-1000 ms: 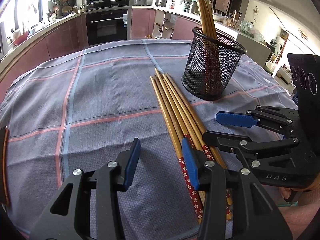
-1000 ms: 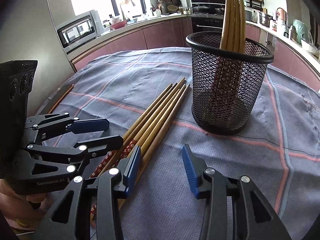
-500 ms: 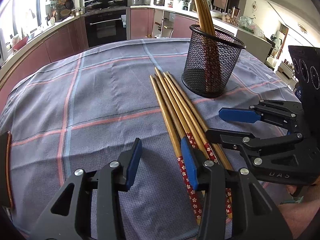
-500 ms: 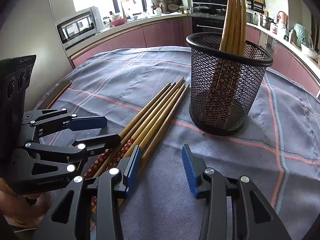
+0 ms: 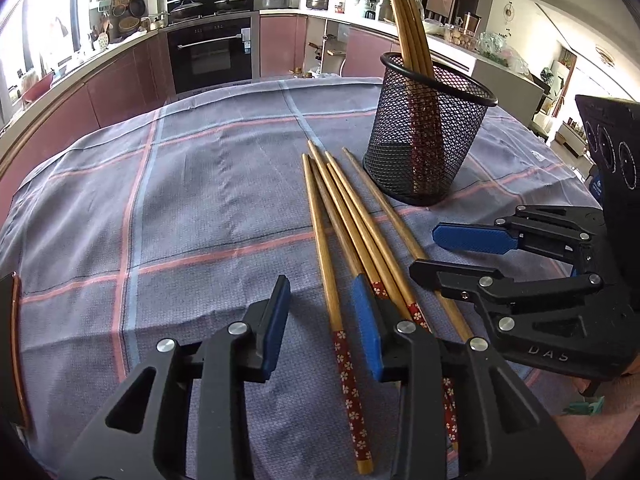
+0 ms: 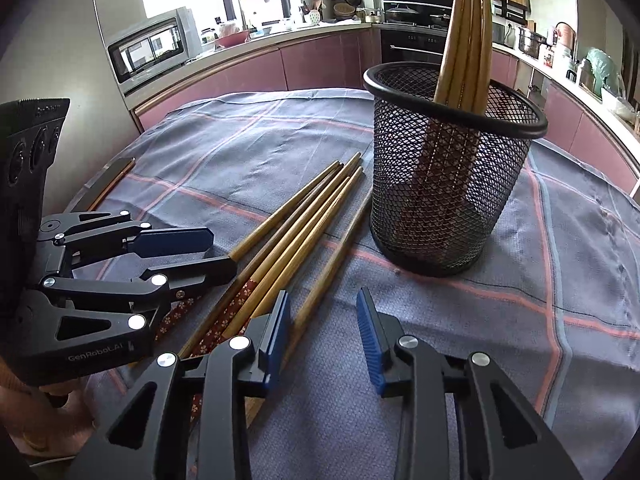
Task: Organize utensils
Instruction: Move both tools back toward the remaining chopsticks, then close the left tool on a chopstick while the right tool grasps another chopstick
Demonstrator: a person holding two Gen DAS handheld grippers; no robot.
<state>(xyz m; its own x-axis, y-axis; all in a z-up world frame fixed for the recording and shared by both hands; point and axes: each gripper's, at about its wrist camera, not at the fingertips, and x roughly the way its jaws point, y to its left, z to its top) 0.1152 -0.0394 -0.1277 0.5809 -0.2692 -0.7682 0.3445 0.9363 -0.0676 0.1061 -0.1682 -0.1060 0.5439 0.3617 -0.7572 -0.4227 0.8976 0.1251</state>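
Several wooden chopsticks [image 5: 352,232] [image 6: 304,216] with red flowered handles lie fanned on the cloth. A black mesh cup [image 5: 424,140] [image 6: 440,184] stands behind them and holds more chopsticks [image 5: 408,20] [image 6: 464,40] upright. My left gripper [image 5: 322,320] [image 6: 222,252] is low over the handle ends, jaws closing. The leftmost chopstick lies between its pads, which do not press on it. My right gripper [image 6: 324,328] [image 5: 436,256] is beside it, jaws also closing. The rightmost chopstick runs in next to its left pad, ungripped.
A grey-blue tablecloth [image 5: 180,208] with pink stripes covers the round table. A dark flat strip [image 5: 12,340] [image 6: 116,176] lies at the table's left edge. Kitchen counters, an oven and a microwave [image 6: 152,48] stand beyond the table.
Both grippers' jaws have narrowed. The left gripper has shifted so the leftmost chopstick now lies between its pads. The bundle has spread, the rightmost chopstick splaying away from the others.
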